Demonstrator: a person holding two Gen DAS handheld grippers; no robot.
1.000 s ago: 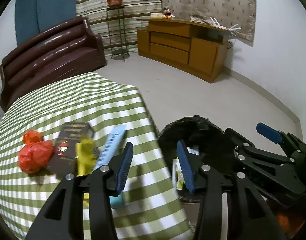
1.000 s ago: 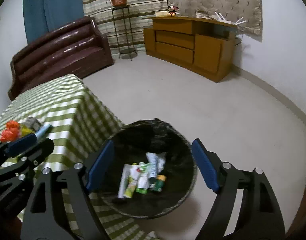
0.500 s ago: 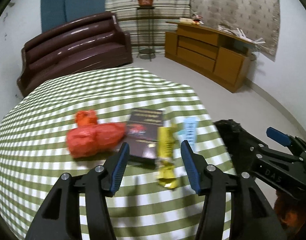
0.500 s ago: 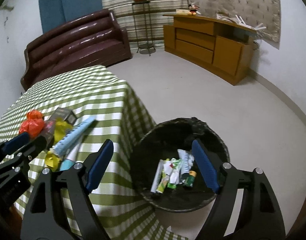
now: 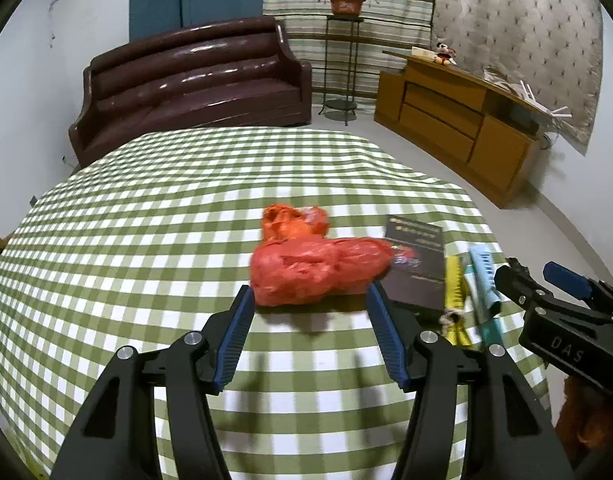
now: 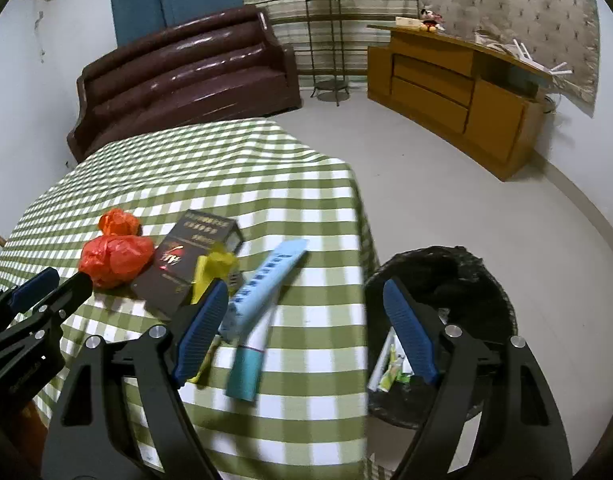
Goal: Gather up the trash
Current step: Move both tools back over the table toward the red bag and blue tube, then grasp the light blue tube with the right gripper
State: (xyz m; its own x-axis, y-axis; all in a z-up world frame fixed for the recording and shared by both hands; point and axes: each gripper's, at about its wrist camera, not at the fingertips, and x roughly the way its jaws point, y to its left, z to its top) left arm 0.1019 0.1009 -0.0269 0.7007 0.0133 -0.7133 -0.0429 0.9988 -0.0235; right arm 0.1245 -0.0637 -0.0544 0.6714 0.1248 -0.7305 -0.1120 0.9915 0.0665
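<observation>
The left gripper (image 5: 308,334), jaws spread and empty, frames the crumpled red plastic bag (image 5: 316,270) on the green-checked tablecloth (image 5: 146,216). The right gripper (image 6: 304,336) is likewise empty. The slippery film may squirt out, perhaps nudging the dark rectangular carton (image 5: 416,264).

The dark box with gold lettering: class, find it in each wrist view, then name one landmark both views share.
Left wrist view: the dark box lies right of centre, just right of the red bag.
Right wrist view: it lies left of centre, between the red bag and the yellow wrapper.
Shared landmark: the brown sofa behind the table.
</observation>
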